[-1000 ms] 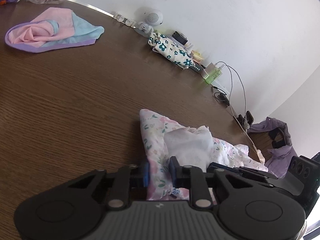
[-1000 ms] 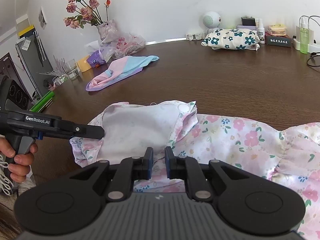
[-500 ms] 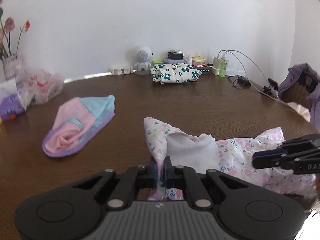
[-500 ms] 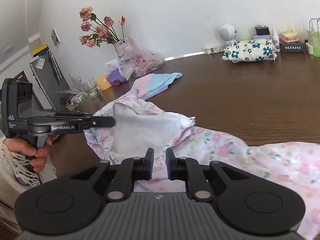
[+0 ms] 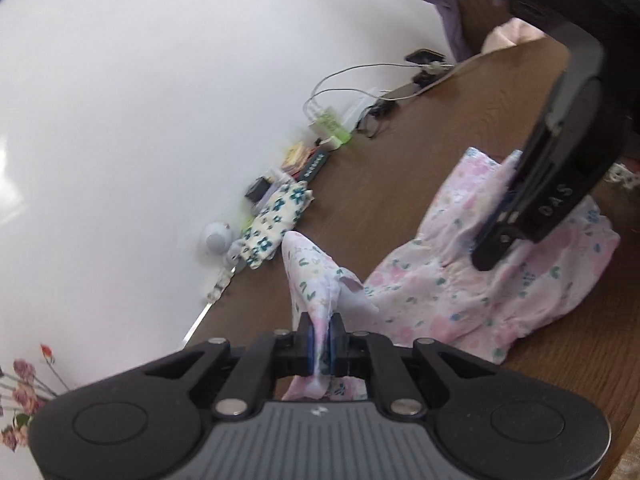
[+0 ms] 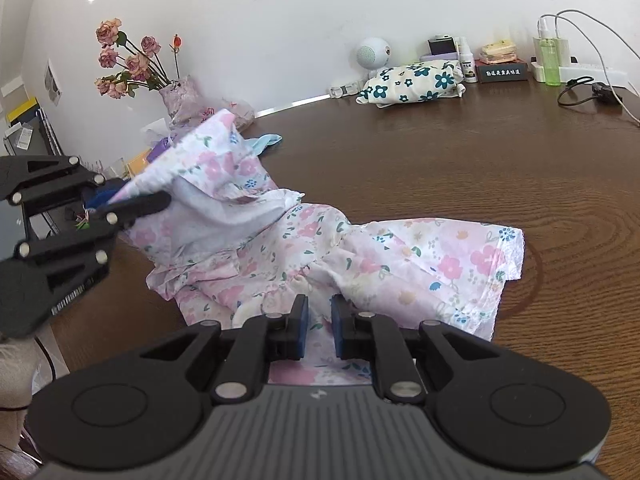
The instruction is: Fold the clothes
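Clearly, the left gripper (image 5: 320,340) has its 2 fingers clamped on a corner of the pink floral garment (image 6: 380,264), lifting that corner off the brown desk (image 6: 440,168). Beyond those fingers the cloth trails down to the desk. The right gripper (image 6: 319,326) has its fingers nearly together, with the garment's near hem between them; whether they pinch it I cannot tell.

Bright, even daylight; glare spots on the white wall (image 6: 280,12) toward 10 o'clock; left wrist view motion-blurred; fisheye bending at edges.
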A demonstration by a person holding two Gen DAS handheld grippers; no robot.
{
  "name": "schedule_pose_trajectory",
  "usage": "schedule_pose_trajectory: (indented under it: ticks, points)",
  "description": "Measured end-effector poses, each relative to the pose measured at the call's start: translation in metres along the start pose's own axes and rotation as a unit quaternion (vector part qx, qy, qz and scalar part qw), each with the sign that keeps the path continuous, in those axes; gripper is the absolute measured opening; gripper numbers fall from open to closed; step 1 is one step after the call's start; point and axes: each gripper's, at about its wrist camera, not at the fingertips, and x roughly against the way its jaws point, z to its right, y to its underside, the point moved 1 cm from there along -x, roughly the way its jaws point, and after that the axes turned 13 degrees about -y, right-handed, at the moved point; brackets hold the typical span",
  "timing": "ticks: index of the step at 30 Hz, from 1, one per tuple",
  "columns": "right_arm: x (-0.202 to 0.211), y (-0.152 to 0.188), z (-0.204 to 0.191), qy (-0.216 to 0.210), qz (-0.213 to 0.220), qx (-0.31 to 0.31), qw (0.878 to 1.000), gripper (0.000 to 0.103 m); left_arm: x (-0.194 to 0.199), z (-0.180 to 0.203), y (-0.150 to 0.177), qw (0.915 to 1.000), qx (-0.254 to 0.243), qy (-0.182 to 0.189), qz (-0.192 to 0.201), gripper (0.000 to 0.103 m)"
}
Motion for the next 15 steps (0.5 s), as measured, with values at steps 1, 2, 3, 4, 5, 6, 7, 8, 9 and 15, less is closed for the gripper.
schedule_pose_trajectory:
  ticks: [1,2,3,4,5,6,7,8,9,15]
  points:
    - [0.000,0.001,0.001,-0.001,0.001,-0.001,1.000,0.013,-0.001,0.010,-0.002,0.9999,-0.008,0.009,0.002,0.009]
    - [0.000,0.002,0.001,-0.003,0.001,0.000,1.000,0.013,-0.003,0.019,-0.003,0.9998,-0.013,0.016,0.002,0.009]
    - [0.001,0.002,0.001,-0.004,0.002,0.000,1.000,0.013,-0.007,0.026,-0.004,0.9997,-0.016,0.021,0.000,0.009]
    - [0.001,0.003,0.000,-0.006,0.002,0.001,1.000,0.013,-0.011,0.034,-0.005,0.9995,-0.019,0.025,-0.002,0.009]
    - [0.001,0.004,0.000,-0.007,0.002,0.001,1.000,0.013,-0.014,0.040,-0.005,0.9993,-0.021,0.030,-0.004,0.009]
    - [0.001,0.004,0.001,-0.009,0.002,0.001,1.000,0.013,-0.016,0.044,-0.006,0.9992,-0.020,0.034,-0.006,0.009]
    - [0.001,0.004,0.001,-0.011,0.002,0.001,1.000,0.013,-0.018,0.046,-0.006,0.9991,-0.016,0.038,-0.009,0.010]
    - [0.001,0.004,0.001,-0.012,0.001,0.002,1.000,0.013,-0.020,0.048,-0.007,0.9990,-0.012,0.041,-0.011,0.011]
    - [0.001,0.004,0.002,-0.013,0.001,0.003,1.000,0.012,-0.022,0.049,-0.007,0.9989,-0.010,0.043,-0.013,0.012]
    - [0.002,0.005,0.004,-0.020,0.003,0.002,1.000,0.013,-0.016,0.036,-0.007,0.9971,0.027,0.070,-0.009,0.029]
